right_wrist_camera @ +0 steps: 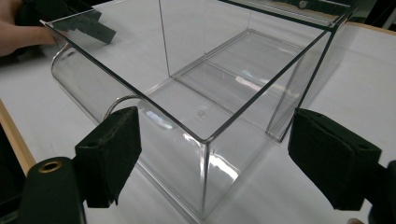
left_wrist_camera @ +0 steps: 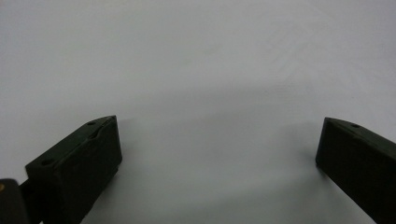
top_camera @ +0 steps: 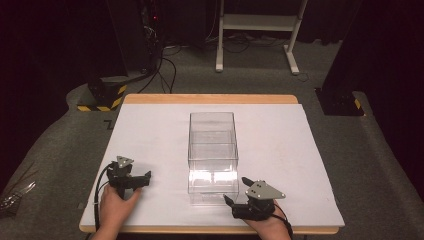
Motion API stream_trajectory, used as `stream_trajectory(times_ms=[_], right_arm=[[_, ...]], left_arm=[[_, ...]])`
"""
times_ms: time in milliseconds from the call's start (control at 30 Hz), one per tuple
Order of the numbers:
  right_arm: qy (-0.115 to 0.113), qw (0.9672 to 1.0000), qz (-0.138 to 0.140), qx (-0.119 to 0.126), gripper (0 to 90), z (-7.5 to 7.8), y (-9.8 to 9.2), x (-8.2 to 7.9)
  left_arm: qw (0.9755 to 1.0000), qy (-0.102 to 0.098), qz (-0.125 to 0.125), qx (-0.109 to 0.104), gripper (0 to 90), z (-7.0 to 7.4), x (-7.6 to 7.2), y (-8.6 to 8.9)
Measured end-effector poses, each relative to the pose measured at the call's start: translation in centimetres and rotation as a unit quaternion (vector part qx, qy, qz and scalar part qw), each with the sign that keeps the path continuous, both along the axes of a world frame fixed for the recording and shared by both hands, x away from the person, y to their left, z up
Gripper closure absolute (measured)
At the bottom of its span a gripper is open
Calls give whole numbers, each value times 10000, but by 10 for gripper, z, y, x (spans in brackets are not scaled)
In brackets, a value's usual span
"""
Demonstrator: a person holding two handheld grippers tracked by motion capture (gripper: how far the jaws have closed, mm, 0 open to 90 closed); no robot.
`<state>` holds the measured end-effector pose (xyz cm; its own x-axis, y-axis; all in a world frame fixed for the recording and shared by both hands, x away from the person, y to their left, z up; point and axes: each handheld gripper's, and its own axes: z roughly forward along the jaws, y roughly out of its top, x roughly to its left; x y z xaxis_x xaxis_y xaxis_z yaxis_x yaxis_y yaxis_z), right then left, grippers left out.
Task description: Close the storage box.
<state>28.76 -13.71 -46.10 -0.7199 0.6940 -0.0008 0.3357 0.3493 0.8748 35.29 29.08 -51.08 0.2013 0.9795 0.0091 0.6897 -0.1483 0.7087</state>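
A clear plastic box point(top_camera: 212, 150), open at the top and empty, stands in the middle of the white sheet point(top_camera: 280, 150) on the table. My right gripper point(top_camera: 236, 190) lies at the box's near right corner. In the right gripper view the jaws point(right_wrist_camera: 215, 140) stand open on either side of that corner of the box point(right_wrist_camera: 224, 70), with no pad pressing on it. My left gripper point(top_camera: 145, 179) rests on the sheet to the left of the box, held by a hand. Its jaws point(left_wrist_camera: 217, 140) are wide apart over the bare sheet.
The sheet covers a wooden table whose far edge point(top_camera: 210, 98) shows. On the floor behind stand a white desk frame point(top_camera: 257, 22), a stand base with yellow-black stripes point(top_camera: 102, 97), a black base point(top_camera: 340, 102) and cables.
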Motion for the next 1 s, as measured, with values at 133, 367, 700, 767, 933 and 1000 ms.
stream_trajectory(times_ms=[133, 367, 700, 767, 933, 1000], right_arm=[[-17, 10000, -41, -32, 165, -1, 1, 2], [34, 10000, -67, -28, 159, -3, 1, 7], [147, 9998, -85, -93, 142, -3, 2, 15], [124, 9998, -110, -117, 142, -3, 3, 16], [144, 9998, -133, -107, 139, -3, 3, 20], [147, 9997, -154, -94, 139, -3, 4, 22]], left_arm=[[10000, -1, -1, -1, 6, 0, 0, 0], [10000, 0, 0, -4, 6, 0, 0, 0], [10000, 1, -3, -8, 6, 0, 0, 0], [10000, 7, -4, -6, 6, 0, 0, 0], [10000, 0, -2, -6, 6, 0, 0, 0], [10000, 5, -5, -5, 6, 0, 0, 0]])
